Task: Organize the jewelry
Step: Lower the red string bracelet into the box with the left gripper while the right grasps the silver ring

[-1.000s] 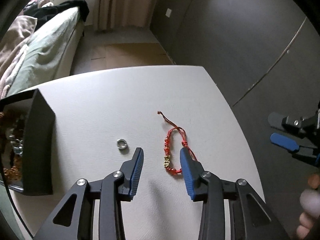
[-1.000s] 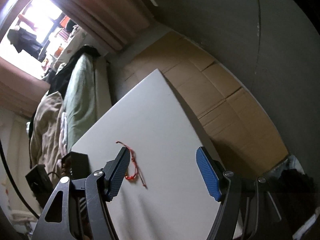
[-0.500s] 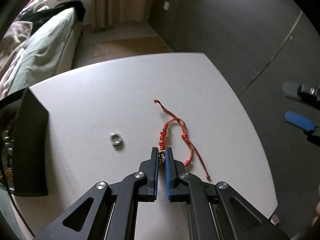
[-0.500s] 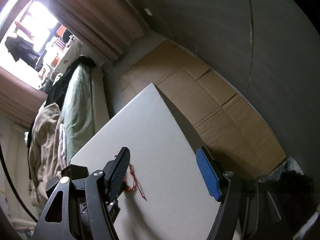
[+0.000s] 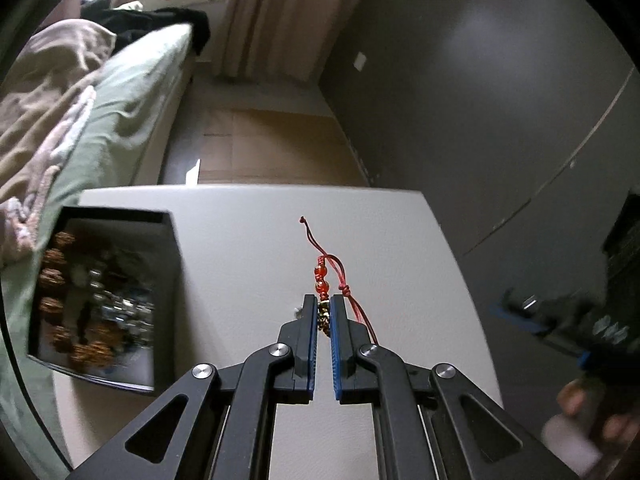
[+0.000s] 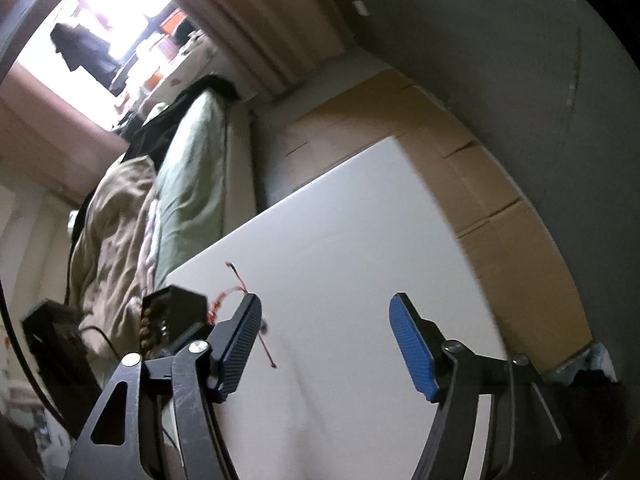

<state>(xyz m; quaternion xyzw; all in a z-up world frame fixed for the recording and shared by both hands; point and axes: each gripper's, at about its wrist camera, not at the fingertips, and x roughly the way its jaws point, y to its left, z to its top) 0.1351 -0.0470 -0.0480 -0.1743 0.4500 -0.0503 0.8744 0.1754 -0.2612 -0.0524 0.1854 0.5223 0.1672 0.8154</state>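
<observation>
**Left wrist view: bracelet pinched, box at the table's left edge**

Left gripper [image 5: 325, 312] jaws pressed together on the gold bead of the red cord bracelet [image 5: 325, 276]; cord ends trail toward the table's far edge. White table [image 5: 248, 248], matte, otherwise bare around the bracelet. Black jewelry box [image 5: 100, 300] sits open at the left edge, holding brown beads and silvery pieces, blurred. Small pale item just left of the left jaw tip, mostly hidden by it; can't identify.

Right gripper [image 6: 325, 332] jaws spread but have just been closing, nothing between them, over the table's near right part. In its view the bracelet [image 6: 224, 296] is partly behind its left finger and the box [image 6: 172, 312].

Room: bed with green sheet [image 5: 120, 92] and beige blanket left of the table, curtain [image 5: 280, 12] at the back, grey wall [image 5: 480, 100] on the right, cardboard on the floor [image 6: 480, 184]. Person's hand [image 5: 588, 420] at the lower right, blurred and cut off.
</observation>
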